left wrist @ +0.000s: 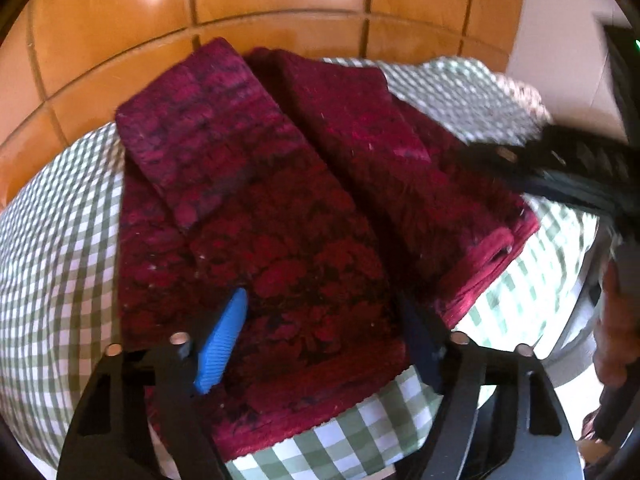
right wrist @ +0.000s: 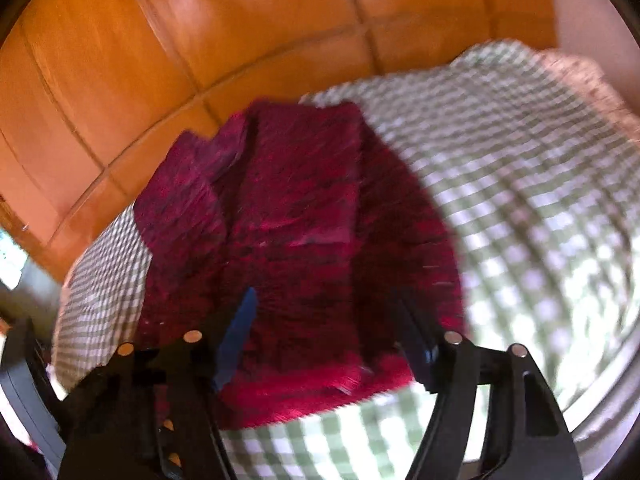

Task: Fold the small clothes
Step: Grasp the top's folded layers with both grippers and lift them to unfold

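Garment [left wrist: 256, 216] in dark red, with a flower pattern, lies on the green checked cloth [left wrist: 56, 248] that covers the table, close to the far edge, and behind it I see the orange tiled floor [left wrist: 120, 12]. It is already folded in part: one flap lies over its left side and a longer folded part lies along its right side.

I judge that the step in hand is the next fold, bringing the near hem over toward the far end. To do it well I would take the near edge at two corners, one with each tool, lift only a little, and carry both sides together so the flaps under them do not slide open. The knit looks thick and soft, so a shallow bite may slip; I would pinch through all layers.

My left gripper [left wrist: 320, 328] hangs over the near part of the garment, fingers wide apart, holding nothing, pointing forward and down. My right gripper [right wrist: 324, 328] is wide too and empty, above the near hem; its view is blurred. In the left view it appears at the right edge, over the folded right side.
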Motion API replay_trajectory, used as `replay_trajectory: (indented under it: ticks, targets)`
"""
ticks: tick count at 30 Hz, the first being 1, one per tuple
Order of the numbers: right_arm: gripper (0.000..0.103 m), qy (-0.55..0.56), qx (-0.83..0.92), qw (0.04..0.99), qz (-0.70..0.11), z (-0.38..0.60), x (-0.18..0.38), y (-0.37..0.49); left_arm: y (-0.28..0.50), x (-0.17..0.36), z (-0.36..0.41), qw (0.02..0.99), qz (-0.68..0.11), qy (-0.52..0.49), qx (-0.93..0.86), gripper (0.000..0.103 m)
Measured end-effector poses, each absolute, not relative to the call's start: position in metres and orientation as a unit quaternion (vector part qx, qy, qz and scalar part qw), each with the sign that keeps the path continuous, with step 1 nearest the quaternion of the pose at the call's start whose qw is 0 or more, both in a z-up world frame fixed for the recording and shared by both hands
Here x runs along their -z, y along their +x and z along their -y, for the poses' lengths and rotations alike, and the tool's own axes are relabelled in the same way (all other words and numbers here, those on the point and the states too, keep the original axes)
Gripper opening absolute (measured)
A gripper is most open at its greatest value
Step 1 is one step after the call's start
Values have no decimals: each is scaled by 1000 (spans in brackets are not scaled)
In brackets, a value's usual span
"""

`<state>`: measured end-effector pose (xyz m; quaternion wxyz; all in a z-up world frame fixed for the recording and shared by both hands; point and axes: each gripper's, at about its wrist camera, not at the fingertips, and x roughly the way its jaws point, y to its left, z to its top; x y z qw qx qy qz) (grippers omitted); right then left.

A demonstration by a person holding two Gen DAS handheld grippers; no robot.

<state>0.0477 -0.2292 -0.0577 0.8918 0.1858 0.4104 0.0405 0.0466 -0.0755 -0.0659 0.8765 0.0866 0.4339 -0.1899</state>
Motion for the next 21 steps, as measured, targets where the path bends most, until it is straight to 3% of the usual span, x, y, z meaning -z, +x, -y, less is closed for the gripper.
replay_trajectory:
  ticks: [1, 4, 5, 7, 8, 10, 21]
  targets:
    - [67, 174, -39, 892, -415, 223, 61, 57, 47, 68, 77, 876, -433, 88, 193, 65]
    - [66, 137, -47, 879, -455, 204, 81, 88, 48, 67, 71, 878, -428, 64, 205, 34]
    - [64, 125, -46, 875, -465, 200, 86, 94, 49, 66, 67, 878, -427, 54, 210, 29]
    - [35, 78, -64, 879, -466, 185, 88, 97, 50, 62, 56, 876, -427, 28, 220, 21]
    - [29, 50, -67, 883, -463, 178, 85, 95, 52, 59, 50, 873, -431, 10, 228, 21]
    - [0, -11, -65, 888, -454, 167, 79, 88, 57, 50, 26, 861, -439, -64, 250, 19]
    - [0, -57, -34, 913, -402, 197, 42, 71, 74, -13, -90, 893, -365, -192, 180, 16]
